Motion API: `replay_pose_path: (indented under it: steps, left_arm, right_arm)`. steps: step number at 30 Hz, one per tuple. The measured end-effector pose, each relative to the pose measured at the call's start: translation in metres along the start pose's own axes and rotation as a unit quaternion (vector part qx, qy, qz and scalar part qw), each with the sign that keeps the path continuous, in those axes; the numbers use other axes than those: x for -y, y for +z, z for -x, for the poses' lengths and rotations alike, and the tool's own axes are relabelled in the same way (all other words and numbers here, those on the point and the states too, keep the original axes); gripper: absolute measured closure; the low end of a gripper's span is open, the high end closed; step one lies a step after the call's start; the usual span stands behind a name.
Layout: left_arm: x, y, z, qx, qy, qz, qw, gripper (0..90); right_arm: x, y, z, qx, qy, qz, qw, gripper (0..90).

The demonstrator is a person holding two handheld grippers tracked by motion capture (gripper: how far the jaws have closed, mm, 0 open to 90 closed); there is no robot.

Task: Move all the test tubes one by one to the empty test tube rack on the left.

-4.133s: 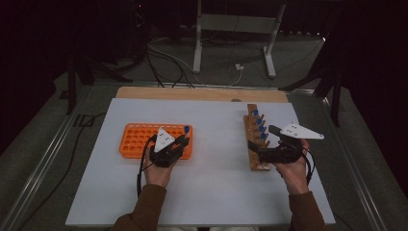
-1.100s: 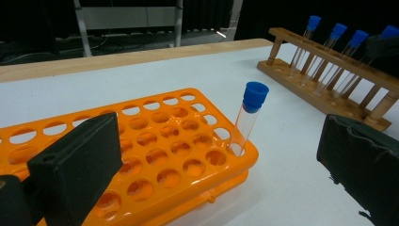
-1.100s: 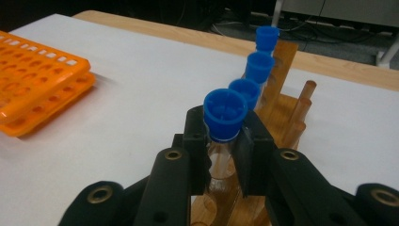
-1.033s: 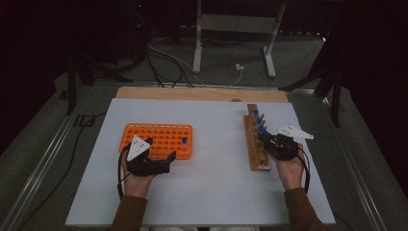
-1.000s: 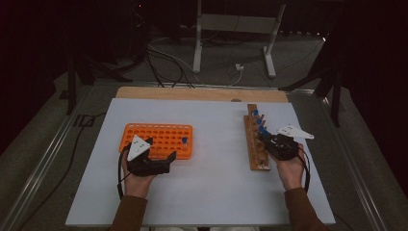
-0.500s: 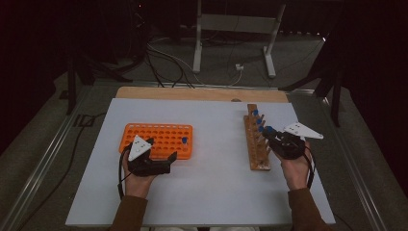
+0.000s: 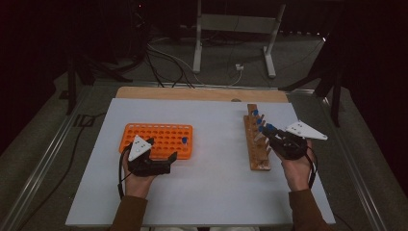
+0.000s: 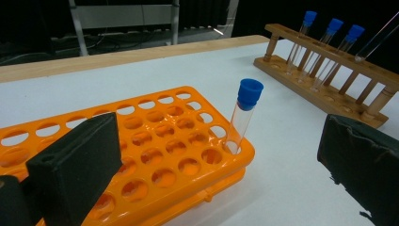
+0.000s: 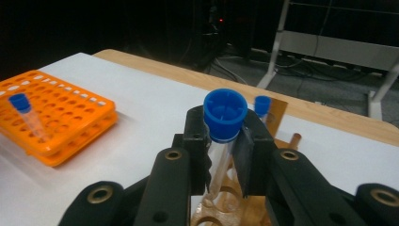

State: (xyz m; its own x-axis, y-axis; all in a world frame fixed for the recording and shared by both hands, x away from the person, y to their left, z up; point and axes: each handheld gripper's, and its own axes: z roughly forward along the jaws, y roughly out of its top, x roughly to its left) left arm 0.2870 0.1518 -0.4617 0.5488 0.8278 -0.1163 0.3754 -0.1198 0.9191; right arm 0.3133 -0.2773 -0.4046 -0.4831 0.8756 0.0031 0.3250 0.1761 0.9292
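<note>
— What do we have in our right gripper (image 9: 225, 155)?

— We pinch a blue-capped test tube (image 9: 222, 136) tight, just above the wooden rack (image 7: 256, 147). Its bottom end looks out of the hole, we think.

— And our left gripper (image 8: 221, 160)?

— Its jaws stand wide apart, holding nothing, beside the orange rack (image 8: 155, 155). One capped tube (image 8: 243, 115) stands in that rack's corner.

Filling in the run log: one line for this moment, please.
right tool: shut on tube, above wood rack | left tool: open by orange rack, one tube seated
</note>
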Motion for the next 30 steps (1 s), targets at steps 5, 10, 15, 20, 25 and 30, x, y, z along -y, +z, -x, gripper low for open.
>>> replay_pose_path:
  steps: [5, 10, 15, 20, 25, 30]
  left_arm:
    - [-0.001, -0.001, 0.003, 0.001, 0.002, 0.000, 1.0000, 1.1]
    - [-0.005, 0.000, 0.009, 0.004, 0.010, -0.001, 0.9999, 1.1]
    - [-0.011, 0.001, 0.018, 0.015, 0.019, 0.003, 0.9997, 1.2]
    - [-0.018, 0.004, 0.029, 0.030, 0.031, 0.007, 0.9990, 1.2]
    - [-0.023, 0.012, 0.044, 0.047, 0.046, 0.005, 0.9978, 1.6]
    - [-0.026, 0.023, 0.060, 0.062, 0.063, -0.001, 0.9961, 3.2]
  right_arm:
    - [-0.001, 0.003, -0.008, -0.018, -0.007, -0.005, 0.9998, 76.8]
    - [0.000, 0.007, -0.015, -0.030, -0.012, -0.013, 0.9994, 76.8]
    - [0.000, 0.010, -0.021, -0.043, -0.014, -0.018, 0.9988, 76.8]
    - [0.000, 0.013, -0.027, -0.056, -0.016, -0.024, 0.9980, 76.8]
    - [0.001, 0.017, -0.036, -0.070, -0.022, -0.032, 0.9968, 76.7]
    - [0.002, 0.020, -0.043, -0.084, -0.025, -0.039, 0.9954, 76.7]
